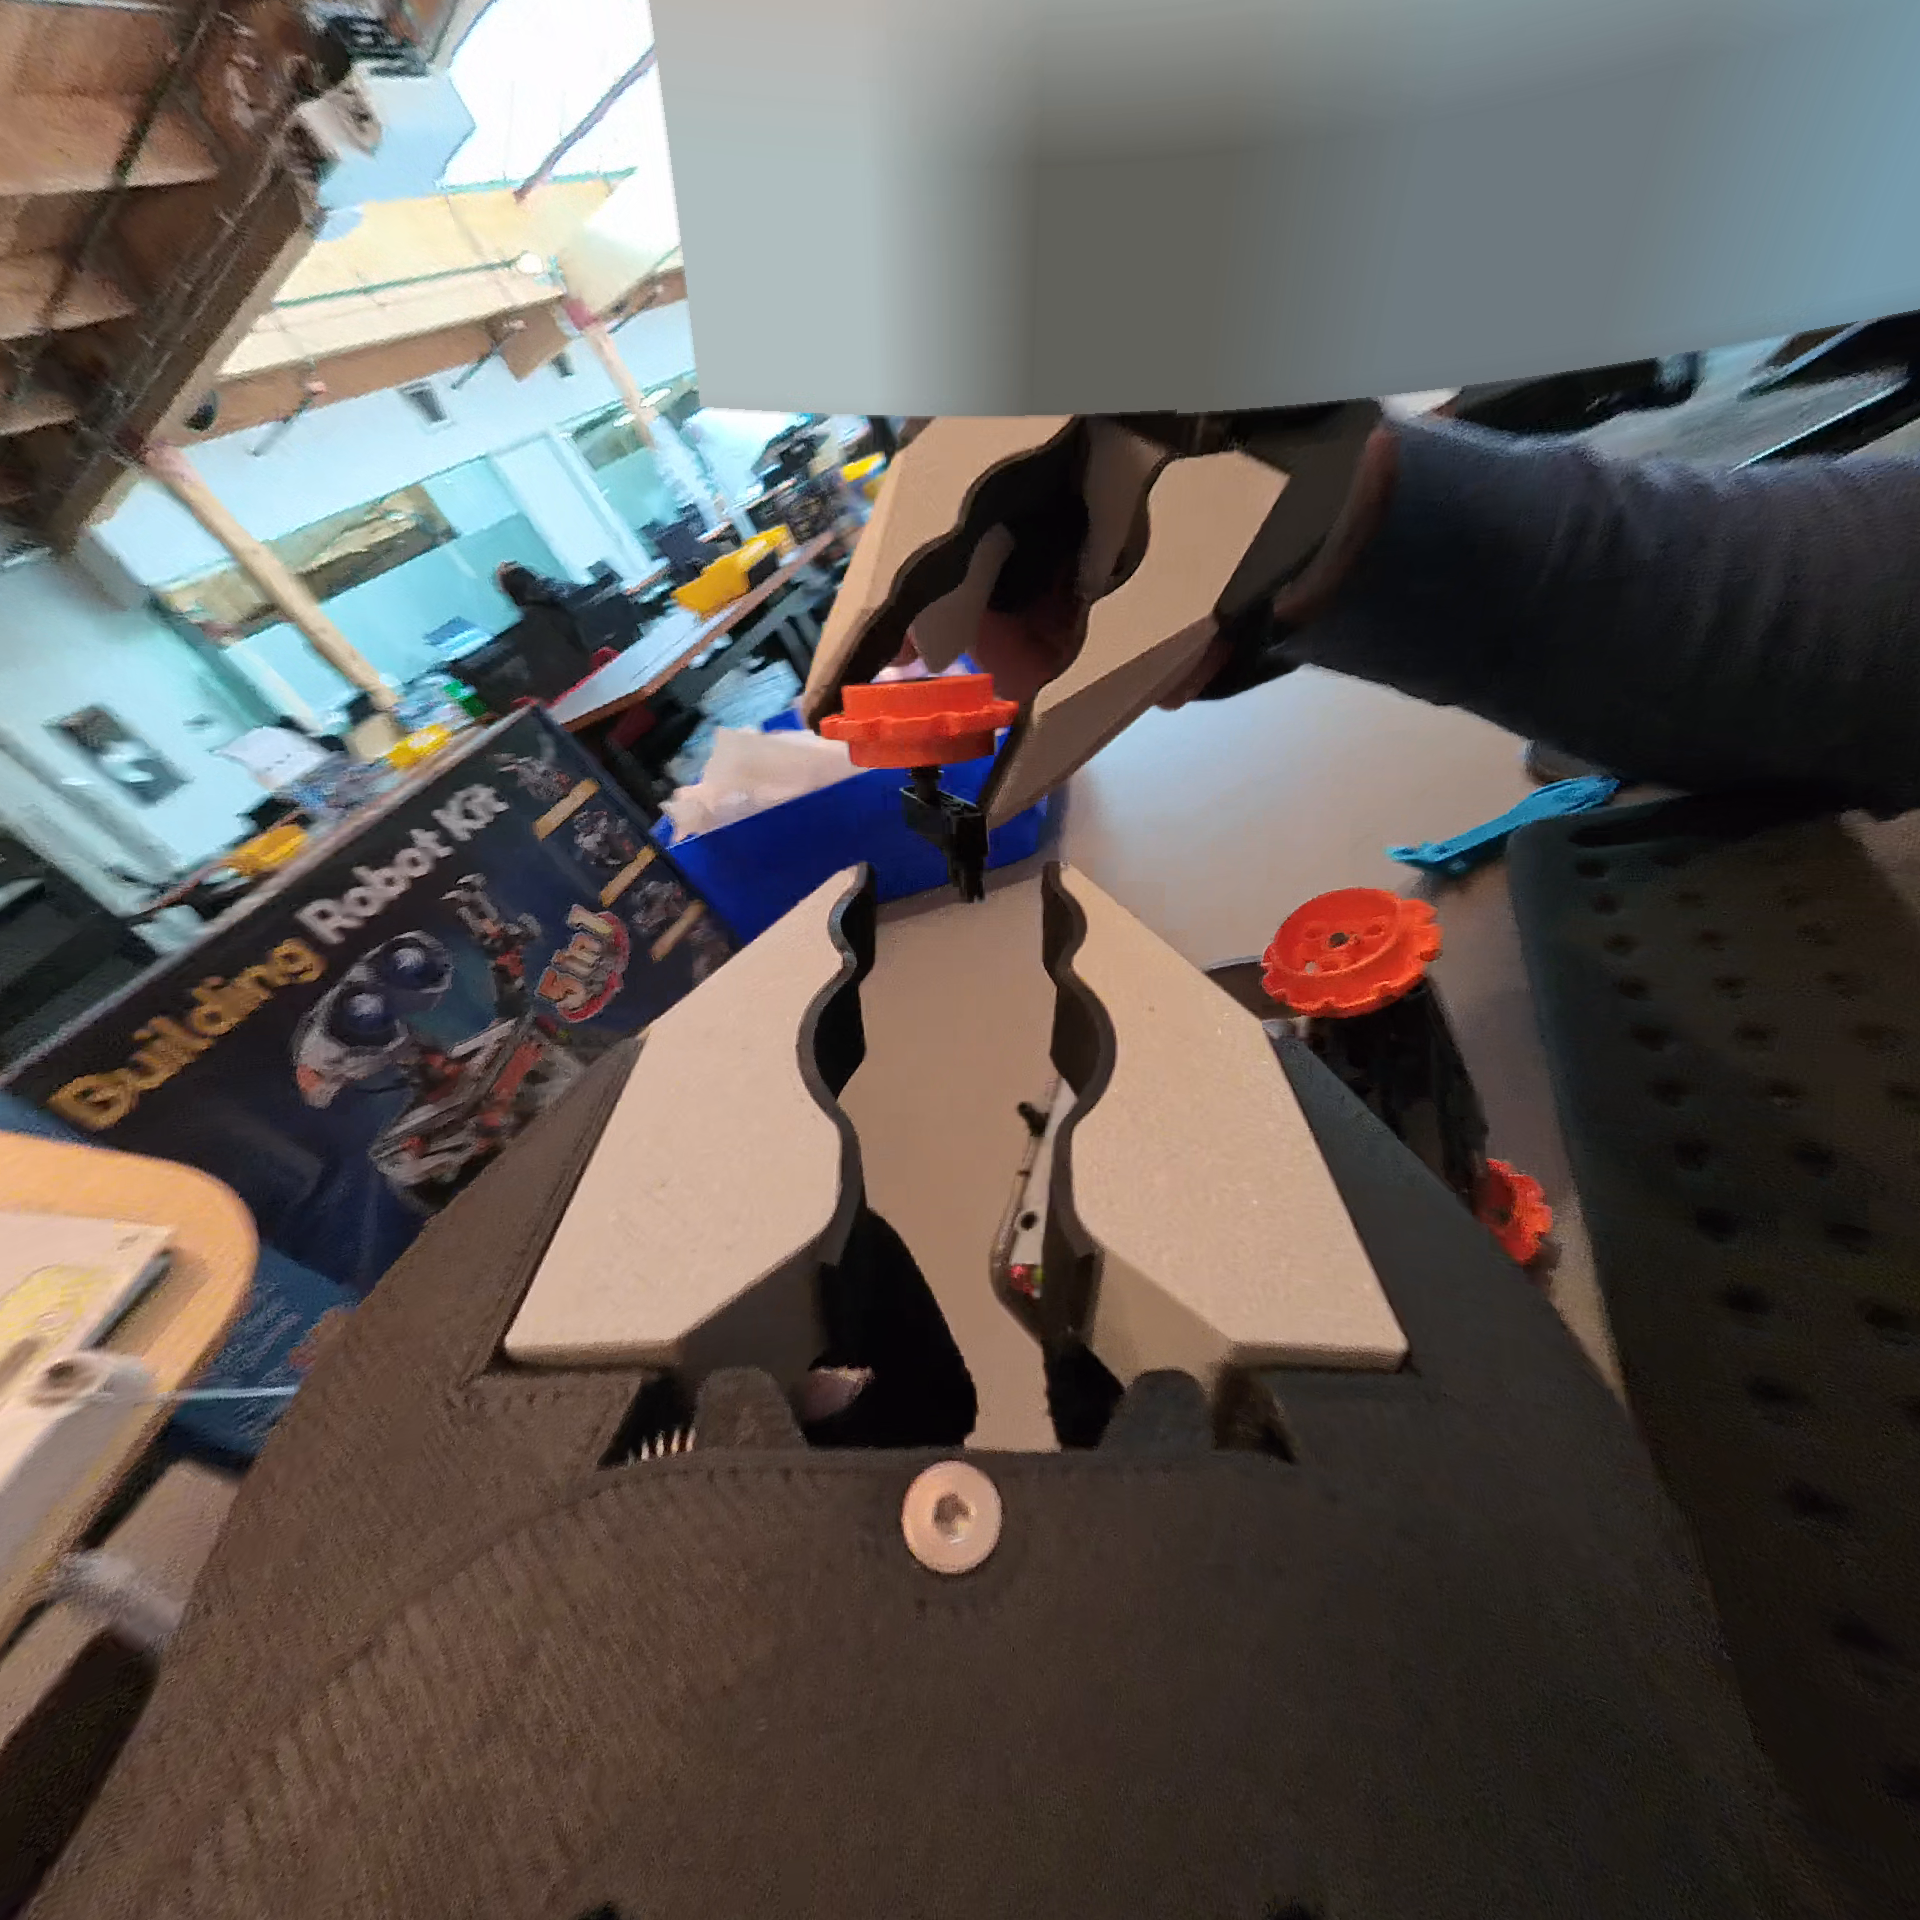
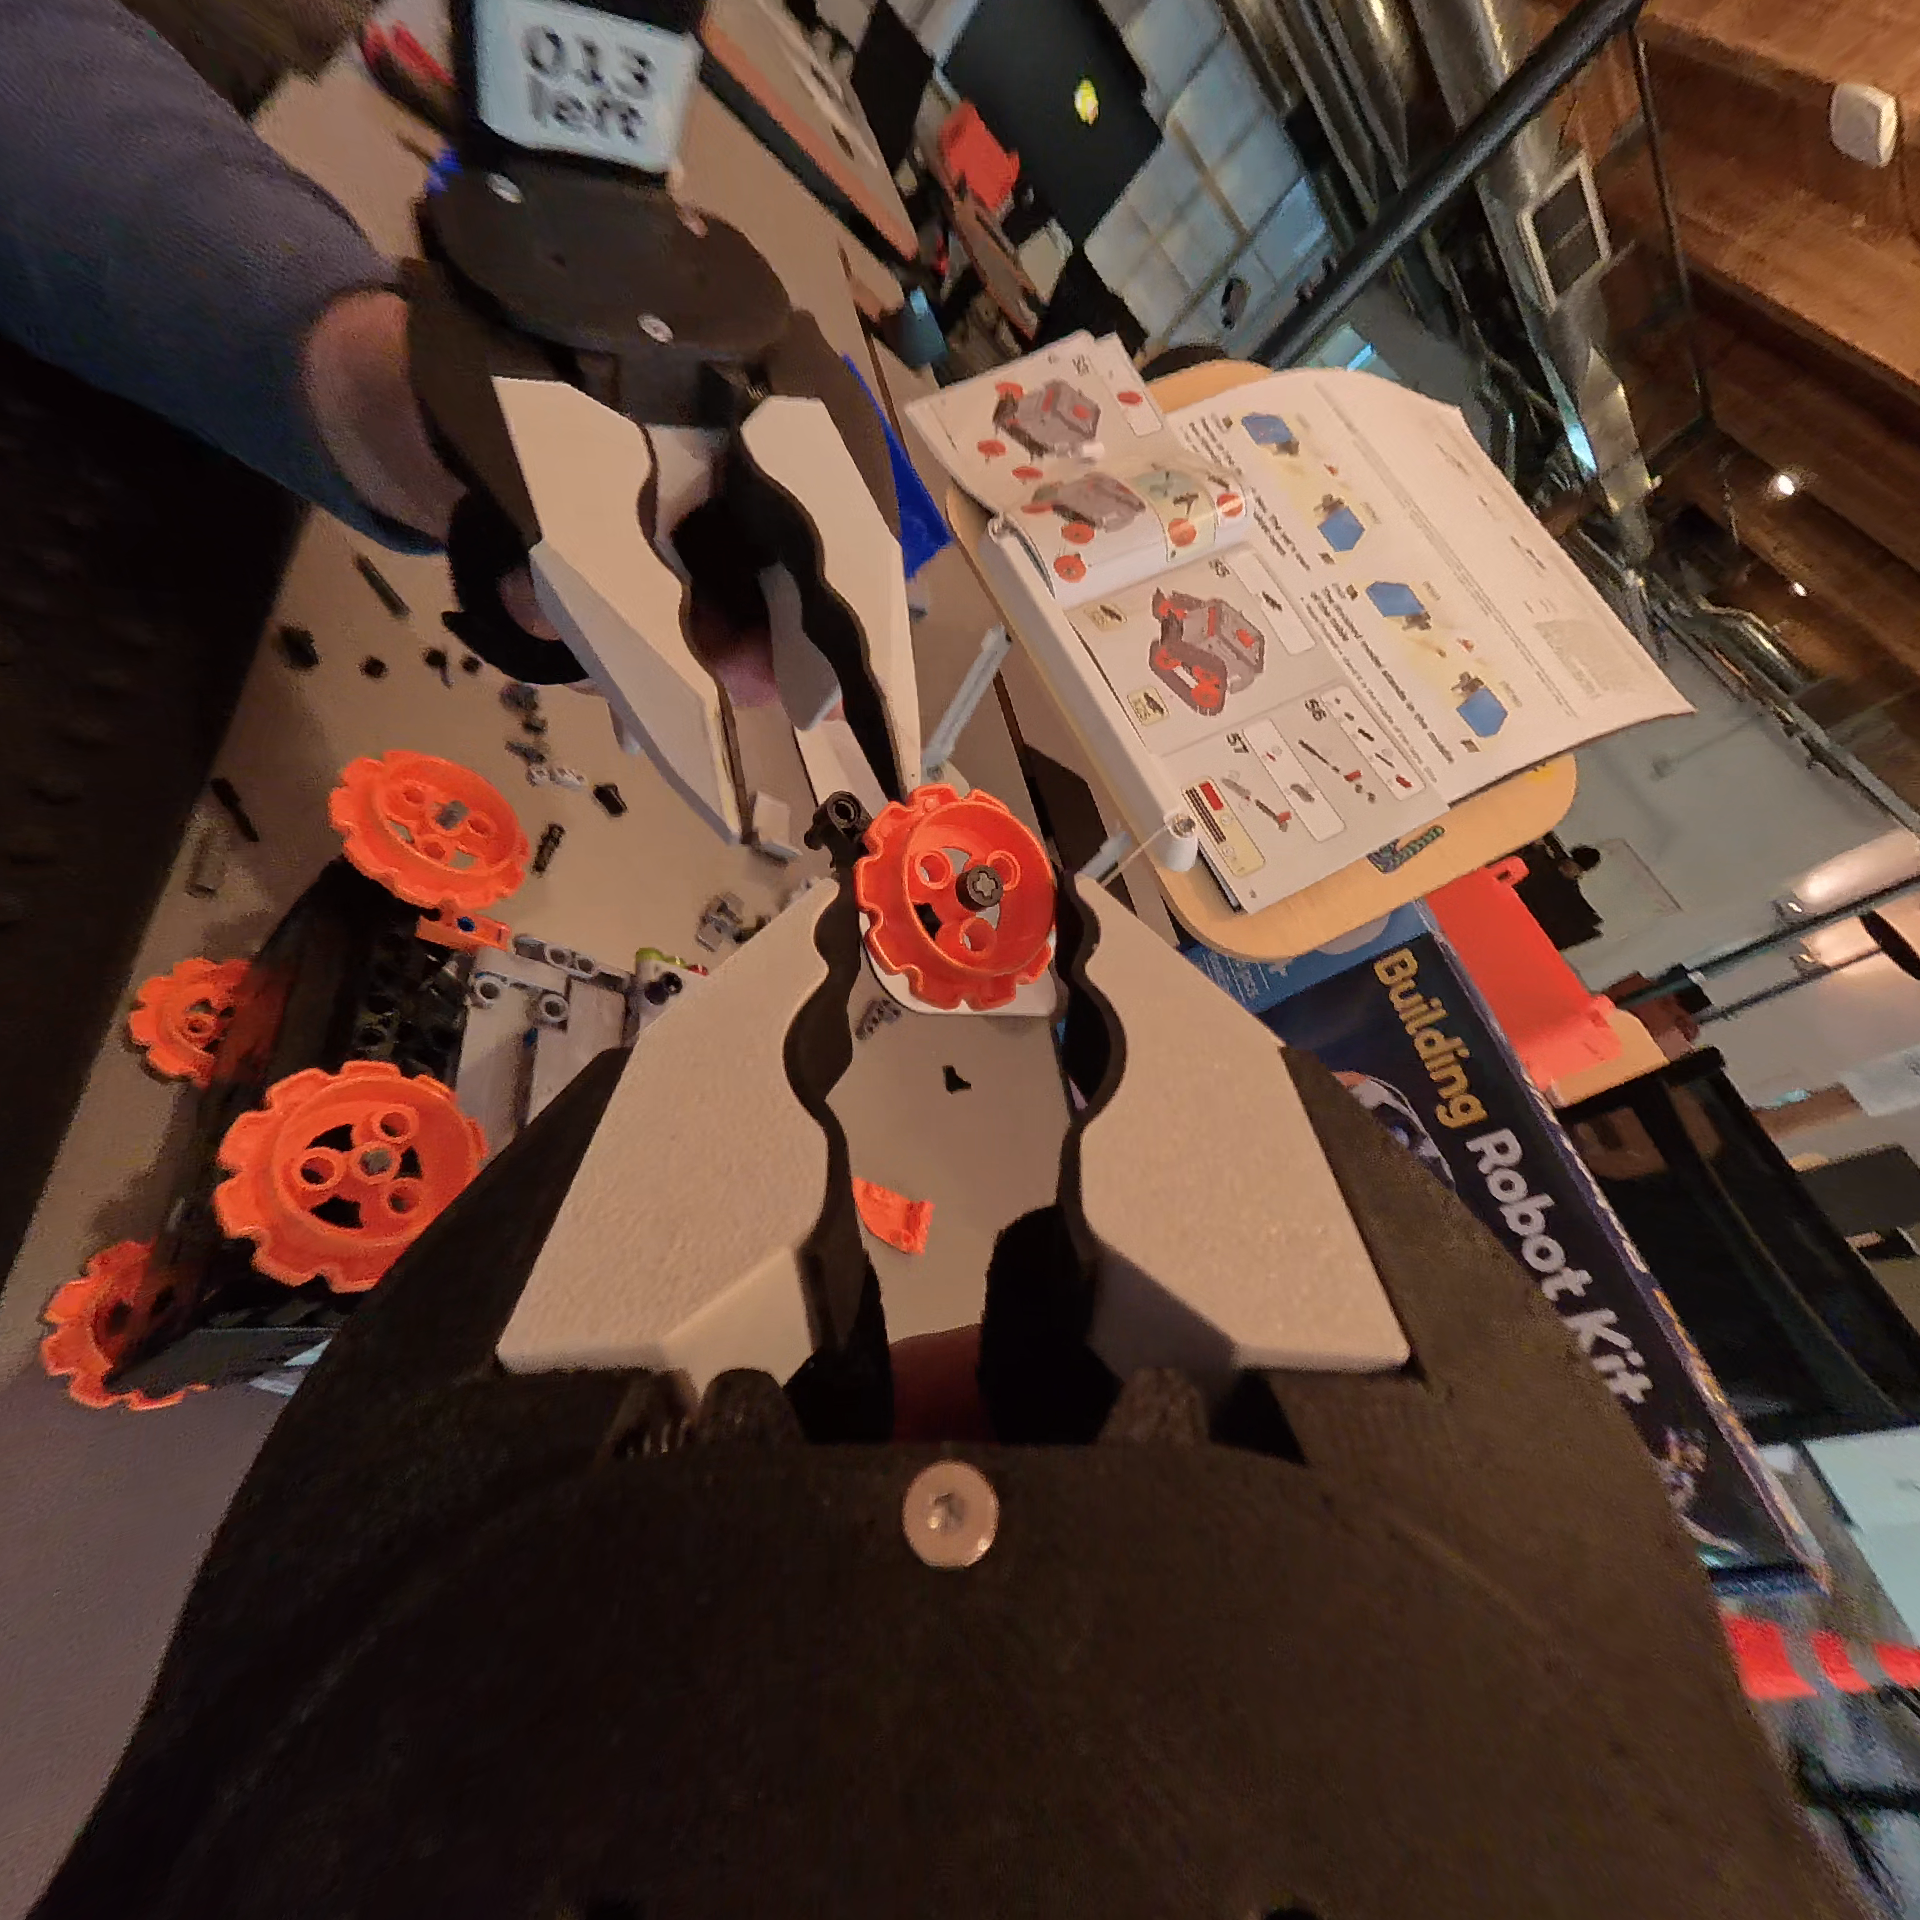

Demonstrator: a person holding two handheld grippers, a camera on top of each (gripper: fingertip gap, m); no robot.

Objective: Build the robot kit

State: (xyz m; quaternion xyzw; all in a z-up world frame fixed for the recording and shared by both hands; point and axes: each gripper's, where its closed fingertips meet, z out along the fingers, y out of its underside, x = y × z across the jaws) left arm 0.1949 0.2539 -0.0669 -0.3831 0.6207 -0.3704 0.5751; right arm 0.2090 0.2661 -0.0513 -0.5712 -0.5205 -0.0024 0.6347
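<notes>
Right gripper: we see the right gripper (image 2: 961, 914) pinching an orange toothed wheel (image 2: 956, 914) between its grey fingertips, held up above the table (image 2: 665, 914).
Wheel: a black axle with a small black connector (image 1: 951, 831) sticks out of its hub; in the left wrist view the wheel (image 1: 914, 722) is edge-on, with the connector hanging below it.
Left gripper: the left gripper (image 1: 956, 904) is spread apart and holds nothing; its tips sit just beside the black connector, and we cannot tell whether they touch it.
Hand: a hand (image 2: 364, 416) in a dark blue sleeve grips the left gripper's black body.
Model: on the table to one side lies a black tracked model (image 2: 312, 1091) carrying more orange wheels.
Loose parts: small grey and black pieces (image 2: 540, 748) are scattered on the table near the model.
Booklet: an open instruction booklet (image 2: 1299, 623) rests on a wooden stand.
Box: a dark kit box (image 1: 395, 987) stands behind, next to a blue bin (image 1: 790, 852).
</notes>
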